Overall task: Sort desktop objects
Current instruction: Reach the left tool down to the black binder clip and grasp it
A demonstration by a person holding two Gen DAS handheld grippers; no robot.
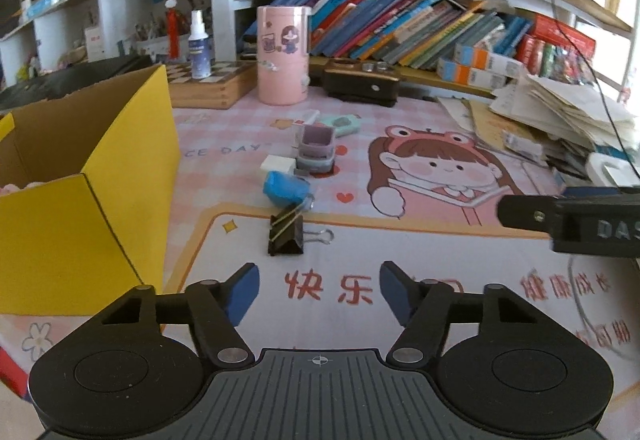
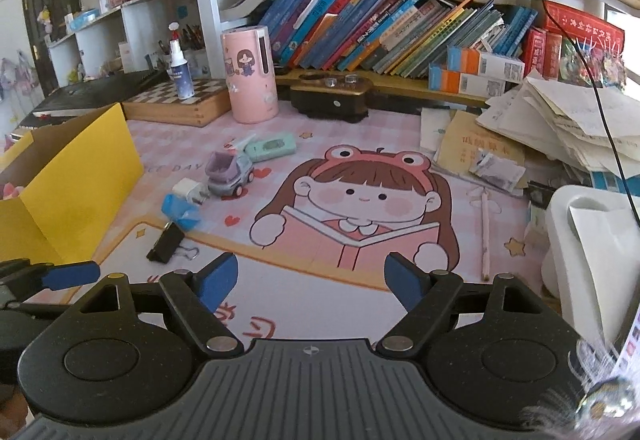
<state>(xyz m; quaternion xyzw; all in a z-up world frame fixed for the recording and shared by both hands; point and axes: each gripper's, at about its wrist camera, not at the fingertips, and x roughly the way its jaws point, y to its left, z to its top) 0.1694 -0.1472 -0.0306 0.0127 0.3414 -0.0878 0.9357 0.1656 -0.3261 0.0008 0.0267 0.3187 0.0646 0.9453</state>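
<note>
The surface (image 2: pixel 320 316) wears a pink checked mat with a cartoon girl in a frog hat, red characters and an orange border near. At left stands a yellow box (image 1: pixel 120 168) with a brown cardboard inside. A black binder clip (image 1: pixel 286 236) with silver handles lies near a blue crumpled wrapper (image 1: pixel 286 190), a white block (image 1: pixel 277 164), a lilac-and-grey toy truck (image 2: pixel 229 176) and a mint green case (image 2: pixel 271 146). Far off are a pink cartoon-printed cylinder (image 1: pixel 283 56) and a checkered board (image 2: pixel 176 96). Both claws carry blue pads (image 1: pixel 242 290) on black arms.
</note>
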